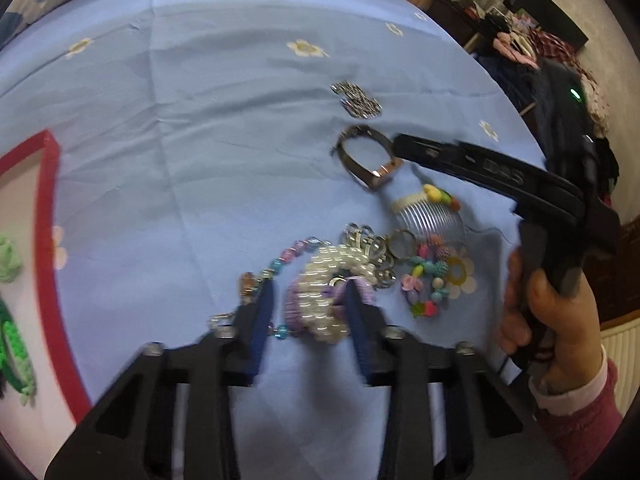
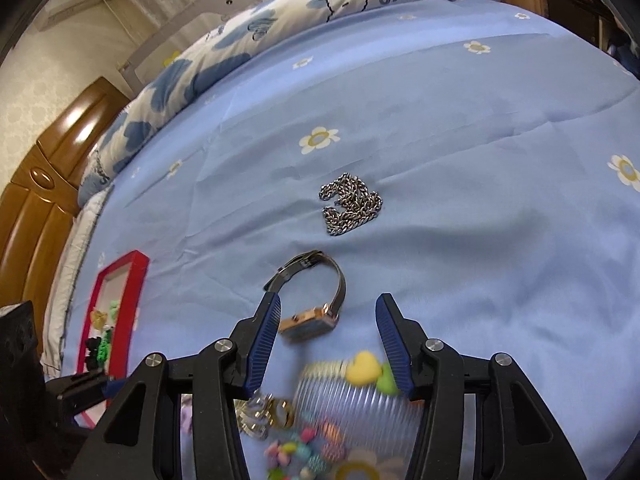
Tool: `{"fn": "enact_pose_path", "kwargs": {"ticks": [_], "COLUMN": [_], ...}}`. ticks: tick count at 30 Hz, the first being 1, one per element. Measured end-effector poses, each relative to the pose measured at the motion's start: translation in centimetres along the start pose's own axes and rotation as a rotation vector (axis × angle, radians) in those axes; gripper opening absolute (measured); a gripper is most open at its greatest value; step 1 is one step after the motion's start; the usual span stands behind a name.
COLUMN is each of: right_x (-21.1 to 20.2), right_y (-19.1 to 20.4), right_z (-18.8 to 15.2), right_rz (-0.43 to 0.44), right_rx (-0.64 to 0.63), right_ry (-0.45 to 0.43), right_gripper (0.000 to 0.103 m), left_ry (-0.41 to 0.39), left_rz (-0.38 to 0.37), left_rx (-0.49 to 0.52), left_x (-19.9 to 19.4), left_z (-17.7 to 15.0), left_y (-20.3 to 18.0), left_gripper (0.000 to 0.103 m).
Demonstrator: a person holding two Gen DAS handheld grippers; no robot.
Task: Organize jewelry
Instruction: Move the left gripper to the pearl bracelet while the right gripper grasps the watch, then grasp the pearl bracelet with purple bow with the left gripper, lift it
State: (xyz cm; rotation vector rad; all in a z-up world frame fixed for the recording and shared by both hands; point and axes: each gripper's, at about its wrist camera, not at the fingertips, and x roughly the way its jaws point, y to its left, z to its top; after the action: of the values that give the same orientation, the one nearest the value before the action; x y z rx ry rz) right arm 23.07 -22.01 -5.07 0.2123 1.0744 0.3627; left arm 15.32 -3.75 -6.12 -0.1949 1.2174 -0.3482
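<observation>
My left gripper (image 1: 310, 296) points down over a pearl and purple scrunchie (image 1: 324, 292) on the blue bedsheet. Its jaws stand narrow around the scrunchie: the right pad touches it, and a sliver of sheet shows at the left pad. A beaded chain (image 1: 276, 268) runs behind the left finger. My right gripper (image 2: 330, 300) is open above a clear hair comb (image 2: 360, 400) with a yellow heart, nothing gripped. A gold-cased watch (image 2: 308, 320) lies by its left fingertip. A silver chain (image 2: 352, 204) sits farther off. In the left wrist view the right gripper (image 1: 404, 146) reaches in over the watch (image 1: 368, 160).
A red-rimmed tray (image 1: 48, 208) holding green pieces lies at the left, also the red tray (image 2: 132, 280). Metal rings (image 1: 376, 248) and a colourful bead bracelet (image 1: 428, 280) lie right of the scrunchie. A hand in a pink sleeve (image 1: 560, 320) holds the right gripper. A quilt (image 2: 240, 40) borders the sheet.
</observation>
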Motion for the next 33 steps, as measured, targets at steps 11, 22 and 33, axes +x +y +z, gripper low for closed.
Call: {"fn": "enact_pose_path", "kwargs": {"ticks": [11, 22, 33], "right_x": [2.2, -0.7, -3.2], "right_y": [1.0, 1.7, 5.9], "right_z": [-0.1, -1.7, -4.1], "right_rz": [-0.047, 0.061, 0.166], "right_rx": [-0.056, 0.01, -0.019], "right_ry": [0.035, -0.005, -0.013], "right_gripper": [0.005, 0.004, 0.004], "left_ry": [-0.066, -0.17, -0.186], "left_rz": [-0.015, -0.078, -0.121], "left_rx": [0.046, -0.001, -0.106], "left_x": [-2.4, -7.4, -9.9], "left_z": [-0.6, -2.3, -5.4], "left_y": [-0.8, 0.7, 4.3], "left_gripper": [0.01, 0.009, 0.009]}}
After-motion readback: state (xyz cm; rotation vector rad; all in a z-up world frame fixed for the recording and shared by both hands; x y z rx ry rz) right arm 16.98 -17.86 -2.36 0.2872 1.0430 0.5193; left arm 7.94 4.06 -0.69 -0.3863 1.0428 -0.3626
